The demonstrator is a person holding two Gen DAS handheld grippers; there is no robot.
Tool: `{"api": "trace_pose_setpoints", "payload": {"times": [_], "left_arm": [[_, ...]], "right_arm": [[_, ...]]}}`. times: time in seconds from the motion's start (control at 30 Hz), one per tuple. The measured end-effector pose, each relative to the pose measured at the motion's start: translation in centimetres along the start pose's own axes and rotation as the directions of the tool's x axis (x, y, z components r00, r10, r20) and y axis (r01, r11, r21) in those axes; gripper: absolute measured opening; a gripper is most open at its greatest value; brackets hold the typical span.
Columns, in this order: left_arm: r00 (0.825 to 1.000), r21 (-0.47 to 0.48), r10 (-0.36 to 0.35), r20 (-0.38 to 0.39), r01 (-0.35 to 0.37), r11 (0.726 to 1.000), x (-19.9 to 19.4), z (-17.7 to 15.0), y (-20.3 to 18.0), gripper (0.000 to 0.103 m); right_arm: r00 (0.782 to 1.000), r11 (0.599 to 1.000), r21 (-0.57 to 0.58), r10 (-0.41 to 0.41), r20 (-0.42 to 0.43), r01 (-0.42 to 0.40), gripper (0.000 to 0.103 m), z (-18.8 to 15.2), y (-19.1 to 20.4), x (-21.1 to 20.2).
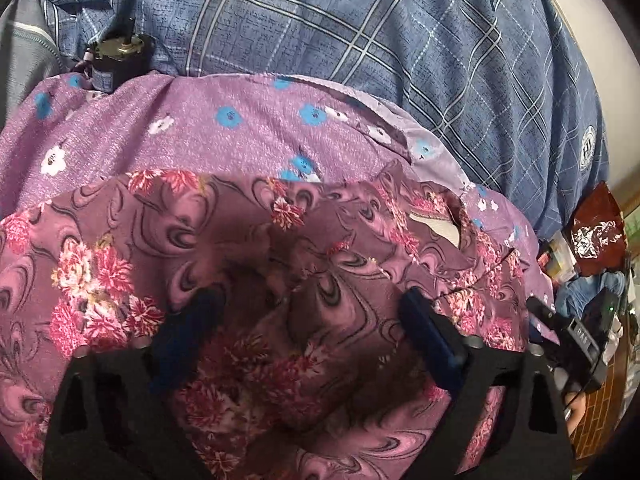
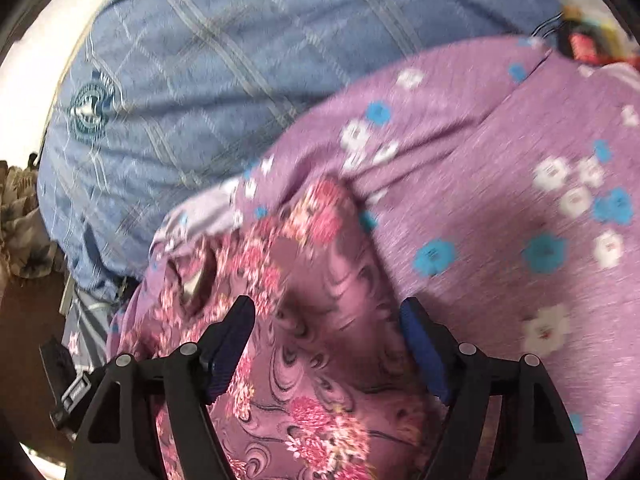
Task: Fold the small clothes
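Your left view is sharp and it gives you things the right one doesn't: a small dark motor (image 1: pixel 114 60) sitting far ahead and left of the left tongs (image 1: pixel 308 308), at the far edge of the lilac cloth (image 1: pixel 224 140), and a red bag (image 1: pixel 598 228) off to the right past the bed's edge. The right tongs' body (image 1: pixel 576 336) shows there too, low on the right. Your right view is smeared with blur, but it alone shows a patch of floral fabric (image 2: pixel 20 216) far left, beyond the blue sheet (image 2: pixel 224 80), and a pale wall above it.

Now the tongs. Your left tongs are spread wide, nothing gripped. The pink garment (image 1: pixel 168 240) lies right under and between the fingers (image 1: pixel 430 336), bunched up in shadow there; whether the tips press into it, you can't tell. Its neck opening (image 1: pixel 436 228) sits ahead and to the right.

Your right tongs (image 2: pixel 328 320) are just as wide open, holding nothing, straddling a raised fold of the pink garment (image 2: pixel 320 280). The left finger (image 2: pixel 232 340) lies on or just above the fabric, with the neck opening (image 2: pixel 192 280) just ahead-left of it. The lilac cloth (image 2: pixel 500 200) spreads ahead and to the right, under the pink one, and the blue sheet (image 1: pixel 360 40) lies beneath both
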State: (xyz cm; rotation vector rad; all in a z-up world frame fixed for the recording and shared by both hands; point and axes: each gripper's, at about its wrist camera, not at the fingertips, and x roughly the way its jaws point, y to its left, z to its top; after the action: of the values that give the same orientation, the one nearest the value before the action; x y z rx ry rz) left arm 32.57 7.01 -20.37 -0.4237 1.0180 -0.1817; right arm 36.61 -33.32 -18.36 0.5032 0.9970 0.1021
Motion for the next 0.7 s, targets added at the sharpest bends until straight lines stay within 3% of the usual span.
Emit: {"api": "trace_pose_setpoints", "payload": {"times": [0.03, 0.07, 0.1, 0.13, 0.2, 0.27, 0.33, 0.4, 0.47, 0.53, 0.63, 0.67, 0.7], "left_arm": [[1.0, 0.001, -0.008, 0.013, 0.008, 1.0, -0.2, -0.1, -0.3, 0.069], [0.999, 0.003, -0.031, 0.018, 0.031, 1.0, -0.3, -0.1, -0.4, 0.049], [0.998, 0.013, -0.062, 0.018, 0.062, 0.998, -0.5, -0.1, -0.7, 0.033], [0.997, 0.026, -0.07, 0.017, 0.069, 0.997, -0.7, -0.2, -0.9, 0.03], [0.998, 0.059, -0.059, 0.02, 0.058, 0.997, -0.6, -0.5, -1.6, 0.023], [0.998, 0.071, -0.055, 0.015, 0.054, 0.996, -0.7, -0.5, -1.8, 0.023], [0.999, 0.08, -0.048, 0.015, 0.046, 0.996, -1.0, -0.4, -1.8, 0.032], [0.999, 0.072, -0.034, 0.017, 0.033, 0.997, -1.3, -0.3, -1.9, 0.073], [0.999, 0.075, -0.008, 0.053, 0.004, 0.997, -1.6, -0.4, -1.8, 0.083], [0.999, 0.109, 0.025, 0.037, -0.029, 0.994, -1.1, -0.5, -2.0, 0.083], [1.0, 0.153, 0.021, -0.012, -0.019, 0.988, 0.0, -0.9, -2.3, 0.082], [0.999, 0.167, 0.019, -0.028, -0.014, 0.986, -0.4, -1.1, -1.7, 0.073], [0.999, 0.186, 0.02, -0.046, -0.011, 0.982, -0.1, -1.3, -1.9, 0.055]], "right_arm": [[1.0, 0.999, -0.038, -0.024, -0.001, 0.024, 0.066, -0.3, 0.6, 0.3], [0.999, 0.996, -0.066, -0.052, -0.001, 0.052, 0.059, -0.6, 0.9, 0.4], [0.996, 0.991, -0.097, -0.092, 0.002, 0.092, 0.046, -0.8, 1.3, 0.6], [0.991, 0.985, -0.116, -0.13, 0.012, 0.13, 0.031, -1.0, 1.4, 0.7], [0.991, 0.987, -0.091, -0.134, 0.014, 0.135, 0.021, -0.9, 0.8, 0.6], [0.995, 0.995, -0.039, -0.095, 0.006, 0.095, 0.019, -0.8, -0.2, 0.4], [0.997, 0.997, -0.018, -0.073, 0.005, 0.073, 0.019, -0.8, -0.8, 0.4], [0.996, 0.996, -0.035, -0.087, 0.014, 0.087, 0.019, -1.1, -0.6, 0.3], [0.993, 0.991, -0.068, -0.114, 0.025, 0.116, 0.019, -1.3, 0.0, 0.4], [0.991, 0.987, -0.087, -0.131, 0.034, 0.133, 0.019, -1.4, 0.2, 0.5], [0.989, 0.985, -0.094, -0.141, 0.048, 0.145, 0.019, -1.5, 0.3, 0.4], [0.989, 0.985, -0.096, -0.142, 0.05, 0.146, 0.019, -1.6, 0.3, 0.5], [0.988, 0.984, -0.098, -0.143, 0.051, 0.147, 0.019, -1.6, 0.3, 0.5]]}}
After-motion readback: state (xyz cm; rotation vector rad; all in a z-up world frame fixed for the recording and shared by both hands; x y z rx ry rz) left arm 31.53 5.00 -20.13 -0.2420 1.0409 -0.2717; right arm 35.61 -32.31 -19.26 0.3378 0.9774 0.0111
